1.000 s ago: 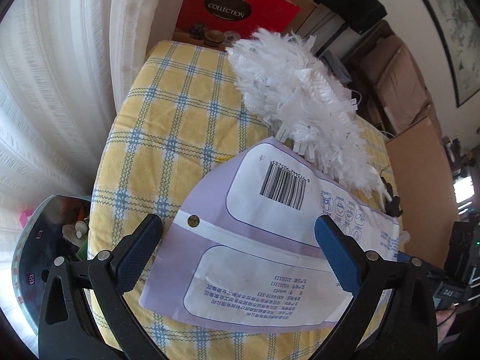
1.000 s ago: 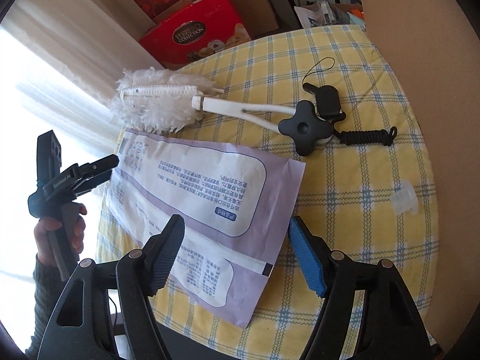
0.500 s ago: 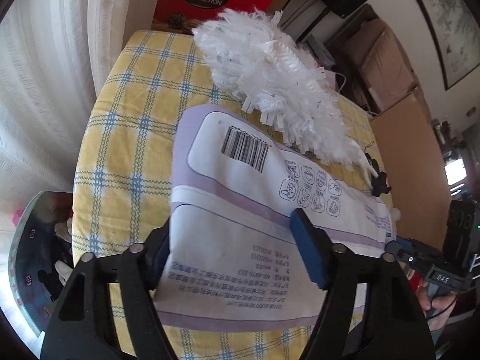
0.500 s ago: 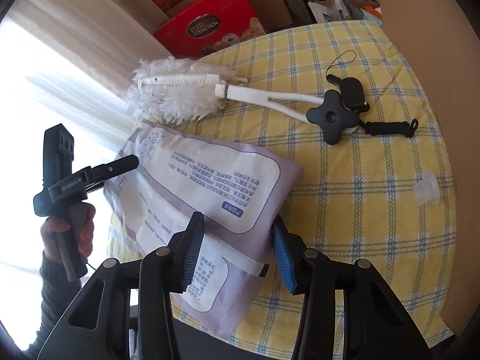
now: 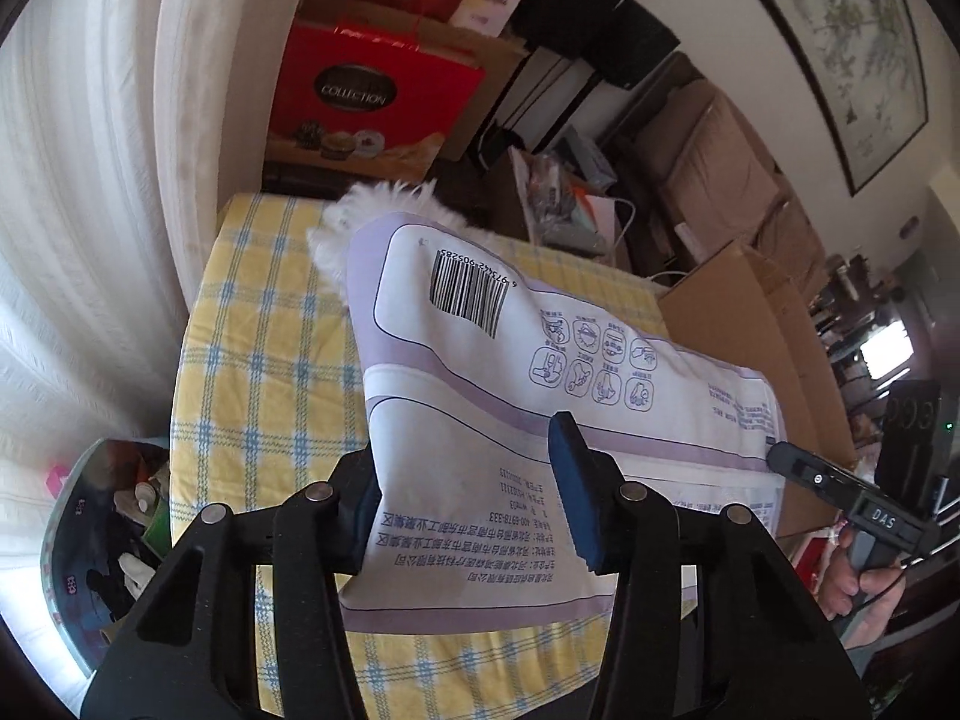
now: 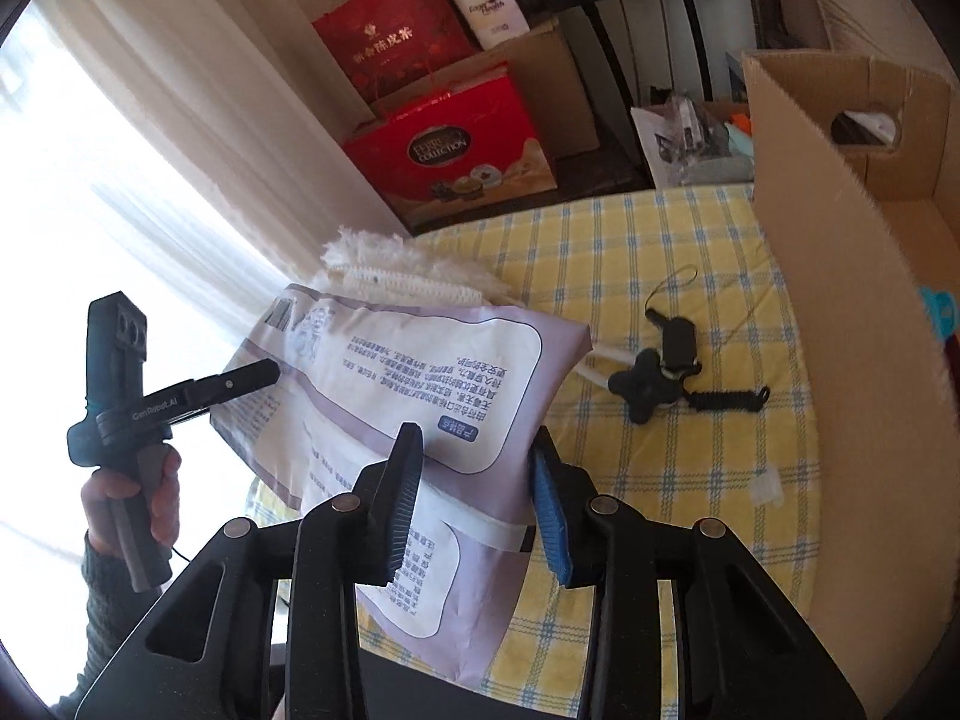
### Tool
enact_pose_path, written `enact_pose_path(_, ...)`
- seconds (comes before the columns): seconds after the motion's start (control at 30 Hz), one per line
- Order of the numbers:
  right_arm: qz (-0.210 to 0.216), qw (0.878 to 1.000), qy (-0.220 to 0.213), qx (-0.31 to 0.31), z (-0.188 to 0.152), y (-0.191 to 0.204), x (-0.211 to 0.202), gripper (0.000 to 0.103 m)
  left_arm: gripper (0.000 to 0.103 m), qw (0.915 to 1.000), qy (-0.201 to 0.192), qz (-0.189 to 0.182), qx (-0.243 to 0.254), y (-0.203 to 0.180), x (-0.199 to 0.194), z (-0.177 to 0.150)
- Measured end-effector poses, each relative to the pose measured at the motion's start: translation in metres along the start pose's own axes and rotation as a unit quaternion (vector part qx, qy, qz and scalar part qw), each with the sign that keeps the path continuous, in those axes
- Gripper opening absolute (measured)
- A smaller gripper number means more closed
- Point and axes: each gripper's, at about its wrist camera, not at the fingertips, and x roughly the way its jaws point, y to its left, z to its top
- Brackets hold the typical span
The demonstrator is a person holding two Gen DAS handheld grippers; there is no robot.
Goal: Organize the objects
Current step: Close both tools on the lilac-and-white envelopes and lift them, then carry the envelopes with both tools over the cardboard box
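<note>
A lilac and white printed package [image 5: 540,396] hangs lifted above the yellow checked table [image 5: 264,324], held at both ends. My left gripper [image 5: 465,498] is shut on one end of the package. My right gripper [image 6: 474,492] is shut on the other end [image 6: 432,384]. The left gripper also shows in the right wrist view [image 6: 240,381], and the right gripper in the left wrist view [image 5: 786,459]. A white fluffy duster [image 6: 396,276] lies on the table behind the package, partly hidden.
A black cross-shaped knob with a coiled cord [image 6: 666,378] lies on the table. An open cardboard box [image 6: 852,276] stands at the right edge. Red gift boxes [image 6: 450,150] stand beyond the table. A small clear plastic piece [image 6: 765,486] lies near the box.
Both grippers closed onto the ends of the package and lifted it off the table. It now covers most of the duster in the left wrist view.
</note>
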Motion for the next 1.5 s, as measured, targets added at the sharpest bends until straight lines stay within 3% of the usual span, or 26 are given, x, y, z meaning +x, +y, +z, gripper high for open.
enact_pose_path(0.23, -0.021, 0.999, -0.045, -0.017, 0.024, 0.005, -0.052, 0.037, 0.045, 0.9992, -0.018, -0.012, 0.033, -0.045, -0.024, 0.024)
enact_pose_path(0.43, -0.049, 0.996, -0.068, -0.019, 0.031, -0.006, -0.086, 0.037, 0.045, 0.9968, -0.013, -0.006, 0.079, -0.099, -0.016, 0.033)
enact_pose_path(0.83, -0.102, 0.988, -0.112, 0.021, 0.025, -0.062, -0.156, 0.037, 0.045, 0.9903, 0.013, -0.044, 0.131, -0.210, 0.031, 0.047)
enact_pose_path(1.07, -0.146, 0.978, -0.137, 0.056, 0.018, -0.105, -0.199, 0.037, 0.045, 0.9818, 0.017, -0.070, 0.176, -0.283, 0.058, 0.054)
enact_pose_path(1.5, -0.210, 0.958, -0.164, 0.108, 0.001, -0.176, -0.230, 0.037, 0.045, 0.9671, 0.033, -0.053, 0.246, -0.389, 0.142, 0.064)
